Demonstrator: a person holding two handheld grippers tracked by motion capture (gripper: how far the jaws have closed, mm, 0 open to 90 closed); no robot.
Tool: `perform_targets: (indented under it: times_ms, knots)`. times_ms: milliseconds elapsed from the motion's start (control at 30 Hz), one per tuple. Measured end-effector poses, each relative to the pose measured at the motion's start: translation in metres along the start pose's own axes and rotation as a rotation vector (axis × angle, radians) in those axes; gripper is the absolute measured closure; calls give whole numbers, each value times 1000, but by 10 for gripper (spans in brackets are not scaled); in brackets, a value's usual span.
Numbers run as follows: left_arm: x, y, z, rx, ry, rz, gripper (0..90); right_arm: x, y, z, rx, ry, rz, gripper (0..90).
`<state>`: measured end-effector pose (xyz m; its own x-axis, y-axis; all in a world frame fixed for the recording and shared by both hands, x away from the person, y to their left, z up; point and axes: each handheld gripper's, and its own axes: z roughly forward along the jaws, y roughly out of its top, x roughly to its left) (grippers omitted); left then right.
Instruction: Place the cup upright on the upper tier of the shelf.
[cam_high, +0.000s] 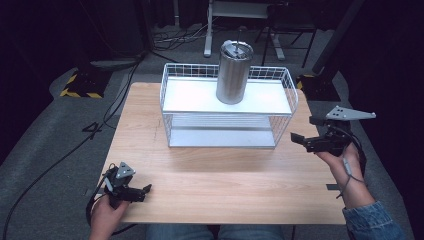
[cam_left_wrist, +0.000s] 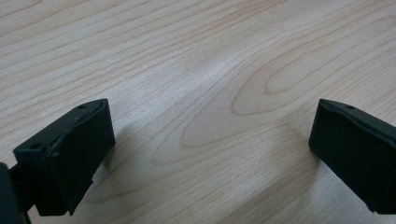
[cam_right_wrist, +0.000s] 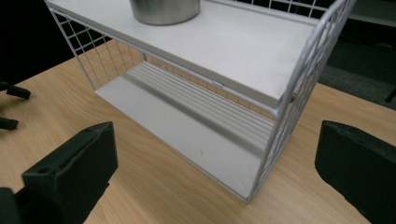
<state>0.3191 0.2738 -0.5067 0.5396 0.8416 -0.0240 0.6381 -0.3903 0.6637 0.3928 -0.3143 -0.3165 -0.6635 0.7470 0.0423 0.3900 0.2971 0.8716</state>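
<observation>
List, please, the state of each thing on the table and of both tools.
Steel tumbler: upright on the top shelf, lid on, not held.
Wire rack: standing on the table, lower shelf bare.
Left tool: jaws wide apart, nothing between them, low over the wooden table.
Right tool: jaws wide apart, nothing between them, facing the rack's right end.

The rack (cam_high: 228, 107) stands at the far middle of the table (cam_high: 210, 175). The tumbler (cam_high: 233, 72) stands upright on its top shelf (cam_high: 195, 97).
</observation>
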Motion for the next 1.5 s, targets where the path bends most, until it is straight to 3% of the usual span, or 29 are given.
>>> perform_targets:
  times_ms: [533, 867, 1500]
  knots:
    - [0, 0, 0, 0, 0, -2, 6, -15, -60, 20, 107, -48, 44, 13]
    - [0, 0, 0, 0, 0, -1, 6, -19, -94, 31, 160, -39, 87, 36]
    - [0, 0, 0, 0, -1, -1, 6, -15, -150, 49, 254, -48, 129, 64]
